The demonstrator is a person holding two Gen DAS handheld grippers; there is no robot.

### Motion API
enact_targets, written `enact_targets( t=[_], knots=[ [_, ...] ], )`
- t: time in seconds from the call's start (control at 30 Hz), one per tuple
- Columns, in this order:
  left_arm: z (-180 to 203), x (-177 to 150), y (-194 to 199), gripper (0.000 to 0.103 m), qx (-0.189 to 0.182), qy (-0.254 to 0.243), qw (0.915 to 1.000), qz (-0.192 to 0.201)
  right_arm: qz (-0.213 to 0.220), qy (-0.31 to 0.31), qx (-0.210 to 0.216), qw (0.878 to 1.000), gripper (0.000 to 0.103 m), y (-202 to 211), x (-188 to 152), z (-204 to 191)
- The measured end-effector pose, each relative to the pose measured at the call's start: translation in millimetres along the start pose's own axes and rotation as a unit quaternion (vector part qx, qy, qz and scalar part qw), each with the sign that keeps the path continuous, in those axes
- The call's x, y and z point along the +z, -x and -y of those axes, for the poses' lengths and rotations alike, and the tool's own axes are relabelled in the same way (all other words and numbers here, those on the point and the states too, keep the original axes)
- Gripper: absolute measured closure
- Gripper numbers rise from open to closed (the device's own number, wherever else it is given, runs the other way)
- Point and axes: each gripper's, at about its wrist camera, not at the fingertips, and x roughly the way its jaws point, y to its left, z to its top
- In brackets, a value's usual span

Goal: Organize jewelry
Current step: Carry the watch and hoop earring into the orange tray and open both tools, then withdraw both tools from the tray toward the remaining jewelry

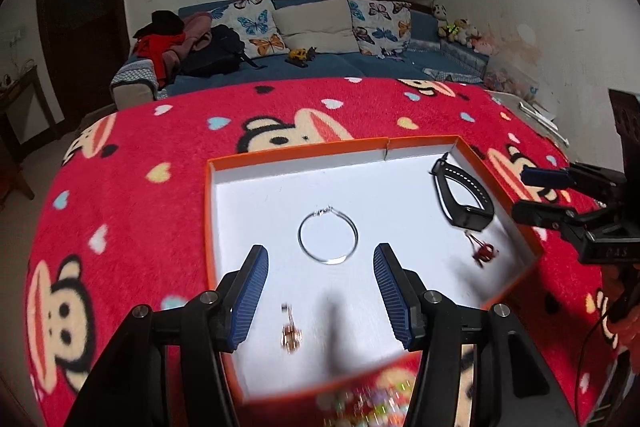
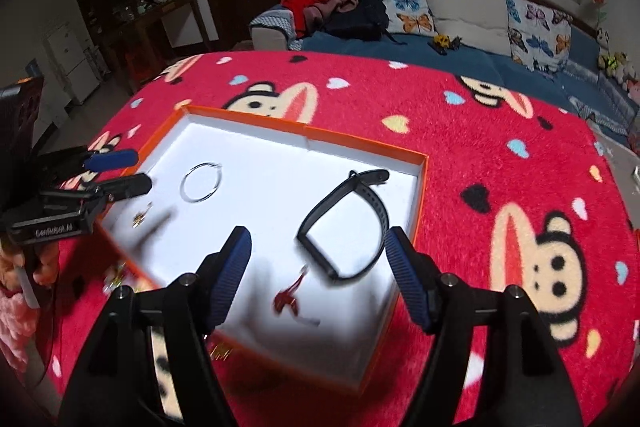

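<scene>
An orange box point(image 1: 297, 151) point(image 2: 422, 187) with a white floor lies on the red blanket. Inside lie a silver bangle point(image 1: 328, 237) point(image 2: 201, 182), a black wristband point(image 1: 464, 195) point(image 2: 345, 223), a small red trinket point(image 1: 483, 253) point(image 2: 289, 295) and a small gold piece point(image 1: 291, 333) point(image 2: 141, 218). My left gripper point(image 1: 321, 291) is open and empty, above the box's near part, just short of the bangle; it also shows in the right wrist view point(image 2: 120, 171). My right gripper point(image 2: 318, 267) is open and empty above the wristband and red trinket; it shows at the box's right in the left wrist view point(image 1: 536, 195).
The box sits on a red monkey-print blanket point(image 1: 132, 195) point(image 2: 500, 155) covering a round table. More small shiny items point(image 1: 368, 403) point(image 2: 116, 279) lie blurred on the blanket by the box's near edge. A blue sofa point(image 1: 328, 63) with cushions stands behind.
</scene>
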Motion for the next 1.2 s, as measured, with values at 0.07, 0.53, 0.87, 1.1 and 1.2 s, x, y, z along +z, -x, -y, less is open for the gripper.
enact_targets(
  t=[0.07,0.53,0.87,1.1,1.2],
  knots=[
    [0.9,-7.4,12.4,0.044,0.004,0.001,1.0,0.004,0.005,0.006,0.003,1.0,0.033,10.7,-9.0,-6.4],
    [19.7,-66.8,53.5,0.044,-0.01,-0.005,0.9999,0.006,-0.032,0.007,0.025,0.999,0.05,20.8,-87.8,-38.1],
    [26.5,-85.8,43.5,0.044,-0.018,-0.007,0.9998,-0.009,-0.044,-0.021,0.037,0.998,0.055,-0.5,-90.6,-33.1],
    [34.0,-87.8,45.5,0.044,-0.031,-0.024,0.9992,0.001,-0.049,-0.05,0.022,0.997,0.071,-7.3,-90.3,-22.2],
    [44.6,-87.4,47.4,0.044,-0.043,-0.042,0.9982,0.006,-0.055,-0.056,0.019,0.997,0.078,-12.4,-88.7,-18.7]
  ],
)
